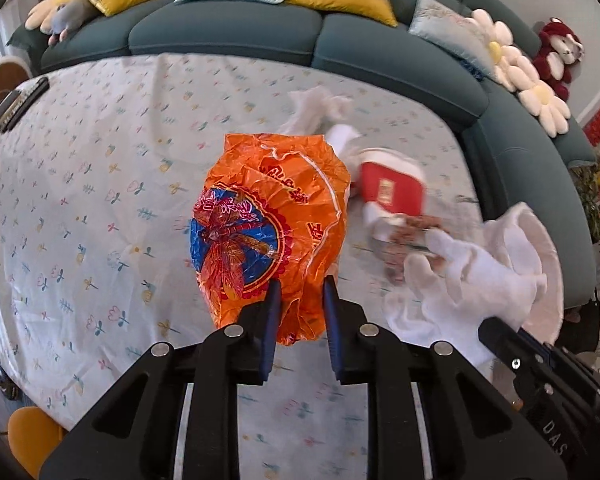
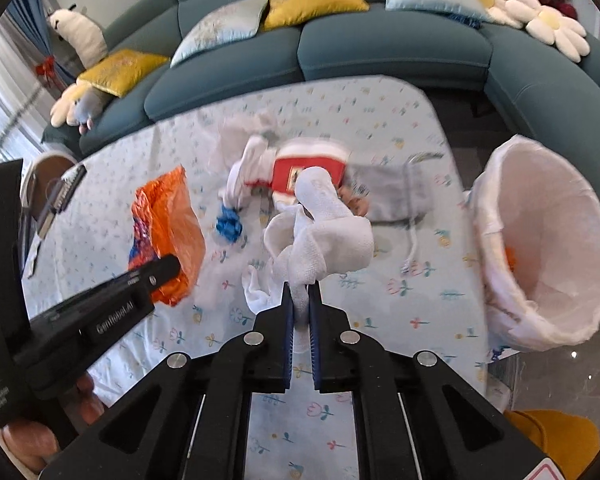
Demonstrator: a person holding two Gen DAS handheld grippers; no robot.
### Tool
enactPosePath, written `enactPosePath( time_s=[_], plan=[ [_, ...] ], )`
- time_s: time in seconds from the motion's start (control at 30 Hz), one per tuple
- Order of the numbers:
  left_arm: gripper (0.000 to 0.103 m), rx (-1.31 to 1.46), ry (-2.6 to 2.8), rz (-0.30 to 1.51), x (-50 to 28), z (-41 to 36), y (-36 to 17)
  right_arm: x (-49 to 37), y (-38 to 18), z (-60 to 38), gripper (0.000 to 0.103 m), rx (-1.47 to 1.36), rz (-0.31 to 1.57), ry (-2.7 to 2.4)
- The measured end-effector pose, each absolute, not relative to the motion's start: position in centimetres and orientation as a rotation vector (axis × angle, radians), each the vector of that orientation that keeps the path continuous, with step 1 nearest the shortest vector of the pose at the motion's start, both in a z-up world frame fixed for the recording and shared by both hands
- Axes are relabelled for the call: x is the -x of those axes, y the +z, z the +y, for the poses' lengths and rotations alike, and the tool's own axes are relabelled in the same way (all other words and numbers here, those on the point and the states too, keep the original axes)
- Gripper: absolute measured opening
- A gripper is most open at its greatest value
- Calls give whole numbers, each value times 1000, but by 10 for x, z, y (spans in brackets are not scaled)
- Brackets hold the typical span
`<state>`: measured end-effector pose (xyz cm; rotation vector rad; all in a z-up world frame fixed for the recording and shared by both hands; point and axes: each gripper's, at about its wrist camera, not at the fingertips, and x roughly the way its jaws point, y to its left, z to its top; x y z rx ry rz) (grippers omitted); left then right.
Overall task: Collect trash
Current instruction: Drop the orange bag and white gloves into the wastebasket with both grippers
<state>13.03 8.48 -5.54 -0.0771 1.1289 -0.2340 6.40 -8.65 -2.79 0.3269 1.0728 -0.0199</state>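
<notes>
Both jaws pinching: left gripper orange wrapper, right gripper white tissue; bin in right view.

Glossy crinkled orange plastic wrapper, dimpled white paper towel, matt printed cloth tablecloth.

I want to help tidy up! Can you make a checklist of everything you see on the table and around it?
Surface: table under a flowered cloth.
Job's things: orange wrapper and white tissue wad, each held up by a claw; lined bin at the table's right edge, something orange inside.
Clutter: red-and-white carton, blue scrap, more white tissue, grey pouch, dark object at the left edge.
Grippers: left claw shut on the wrapper; right claw shut on the tissue.
Cables: nothing seen.
Surroundings: teal sofa with cushions and plush toys.
</notes>
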Motion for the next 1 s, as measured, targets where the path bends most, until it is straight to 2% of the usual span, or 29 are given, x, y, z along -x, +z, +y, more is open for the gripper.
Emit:
enactPosePath(
  time_s=[0.47, 1.0],
  plan=[
    [20, -30, -404, 1033, -83, -15, -3, -9, 15, -176, 7, -391, 936, -152],
    [21, -166, -611, 1020, -44, -149, 2, 48, 13, -297, 7, -493, 864, -334]
  ],
)
